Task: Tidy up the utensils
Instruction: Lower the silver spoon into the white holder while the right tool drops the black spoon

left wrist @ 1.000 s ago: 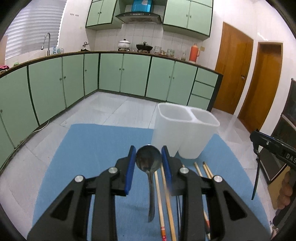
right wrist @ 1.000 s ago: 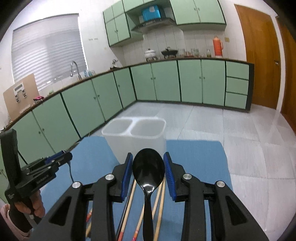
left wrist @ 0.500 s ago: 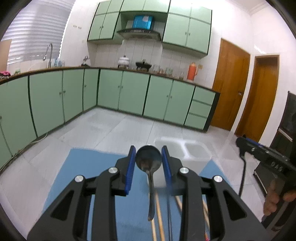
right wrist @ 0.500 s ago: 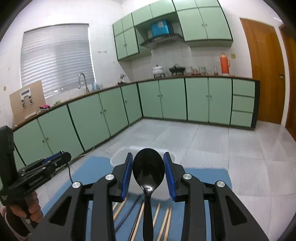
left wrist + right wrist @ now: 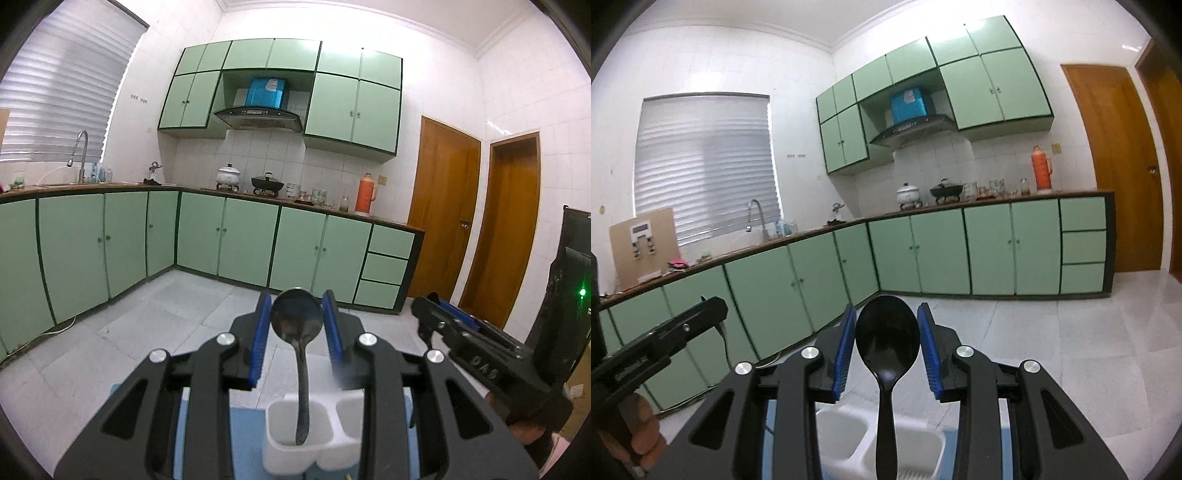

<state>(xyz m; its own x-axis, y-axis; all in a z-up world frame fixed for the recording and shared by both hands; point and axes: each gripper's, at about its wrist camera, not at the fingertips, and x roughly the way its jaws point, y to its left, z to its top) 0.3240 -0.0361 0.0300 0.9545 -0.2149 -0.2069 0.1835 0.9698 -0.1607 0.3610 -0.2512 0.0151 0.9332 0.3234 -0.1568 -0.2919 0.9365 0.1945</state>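
The metal spoon [image 5: 296, 320] is held bowl-up between the blue pads of the left gripper [image 5: 295, 325], at the lower centre of the left wrist view, and its handle tip is now seen low inside the left compartment of the white two-compartment holder [image 5: 280, 454]. A second ago that holder stood further up the frame, beyond the gripper, with chopsticks lying on the blue mat [image 5: 243, 435] in front of it; both tools have since been raised and tilted upright, so that the holder has dropped to the bottom edge of each view and the chopsticks are no longer visible.

The black spoon [image 5: 887, 343] is clenched likewise in the right gripper [image 5: 887, 345], bowl up, and its handle is hung over the right compartment of the holder in the right wrist view; whether it has entered cannot be told.

From this it is judged that both spoons are at the point of being deposited, handles down. The chopsticks are presumably still to be sorted. Release should be made only once each handle is well inside its compartment.
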